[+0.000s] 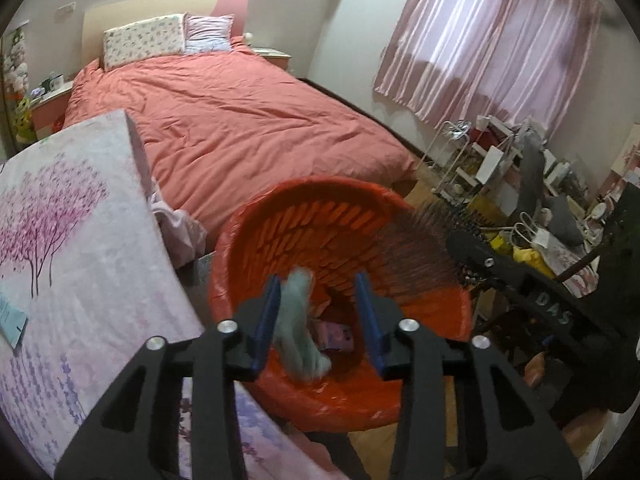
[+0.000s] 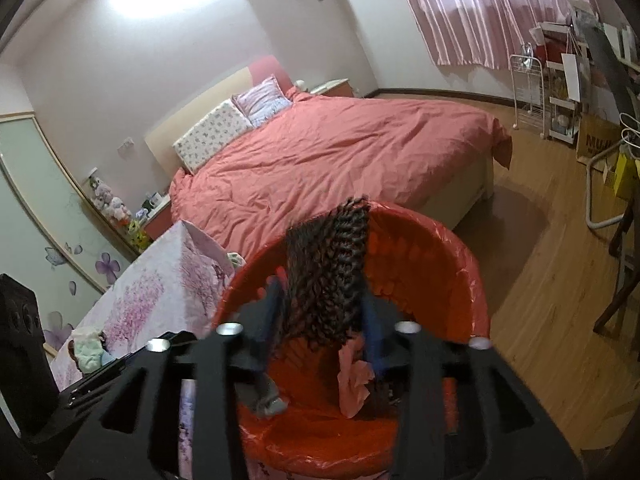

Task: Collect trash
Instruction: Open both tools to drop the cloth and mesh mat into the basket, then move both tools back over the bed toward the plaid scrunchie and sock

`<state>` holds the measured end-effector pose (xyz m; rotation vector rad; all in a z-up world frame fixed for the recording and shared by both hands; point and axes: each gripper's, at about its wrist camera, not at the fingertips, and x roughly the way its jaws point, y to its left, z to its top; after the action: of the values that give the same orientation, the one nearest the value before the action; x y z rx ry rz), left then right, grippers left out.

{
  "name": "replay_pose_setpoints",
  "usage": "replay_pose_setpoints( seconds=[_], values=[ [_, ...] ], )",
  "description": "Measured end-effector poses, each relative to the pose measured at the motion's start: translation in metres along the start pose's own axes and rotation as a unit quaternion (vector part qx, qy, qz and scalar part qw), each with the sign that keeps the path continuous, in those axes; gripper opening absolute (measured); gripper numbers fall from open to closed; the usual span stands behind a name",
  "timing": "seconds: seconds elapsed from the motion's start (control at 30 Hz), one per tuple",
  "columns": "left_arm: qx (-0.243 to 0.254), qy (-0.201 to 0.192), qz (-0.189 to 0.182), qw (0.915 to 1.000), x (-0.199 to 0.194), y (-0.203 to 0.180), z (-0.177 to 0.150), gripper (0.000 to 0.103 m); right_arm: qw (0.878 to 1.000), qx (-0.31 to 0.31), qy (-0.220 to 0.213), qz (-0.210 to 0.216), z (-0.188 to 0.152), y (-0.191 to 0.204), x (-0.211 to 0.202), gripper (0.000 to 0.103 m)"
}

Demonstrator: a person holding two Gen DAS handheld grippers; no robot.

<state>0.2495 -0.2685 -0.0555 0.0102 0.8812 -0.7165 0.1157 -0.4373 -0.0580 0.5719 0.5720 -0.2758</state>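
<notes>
A pale wad (image 1: 301, 328) is shown only in the left view, loose between the parted fingers of the left gripper (image 1: 318, 322) above the bin (image 1: 340, 404). In the right view, a dark braided bundle (image 2: 328, 276) hangs between the right gripper (image 2: 326, 320)'s separated fingers, both tilted down over the bin.

Black tongs (image 1: 318, 320) with blue pads (image 1: 269, 320), silver screws (image 1: 227, 326).
</notes>
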Motion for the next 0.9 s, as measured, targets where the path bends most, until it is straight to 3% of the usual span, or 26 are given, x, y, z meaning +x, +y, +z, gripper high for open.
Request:
replay_pose_setpoints(
  seconds=[0.23, 0.5, 0.9],
  values=[
    [-0.007, -0.006, 0.033, 0.9994, -0.011, 0.022, -0.007, 0.051, 1.000, -0.005, 0.003, -0.018, -0.009, 0.008, -0.009, 0.056],
    [-0.005, -0.030, 0.082, 0.9962, -0.053, 0.050, -0.020, 0.060, 0.999, -0.038, 0.000, -0.026, -0.009, 0.031, -0.013, 0.058],
    [-0.056, -0.051, 0.167, 0.9830, -0.120, 0.143, -0.047, 0.063, 0.994, -0.108, 0.024, -0.006, -0.036, 0.097, -0.014, 0.058]
  ],
)
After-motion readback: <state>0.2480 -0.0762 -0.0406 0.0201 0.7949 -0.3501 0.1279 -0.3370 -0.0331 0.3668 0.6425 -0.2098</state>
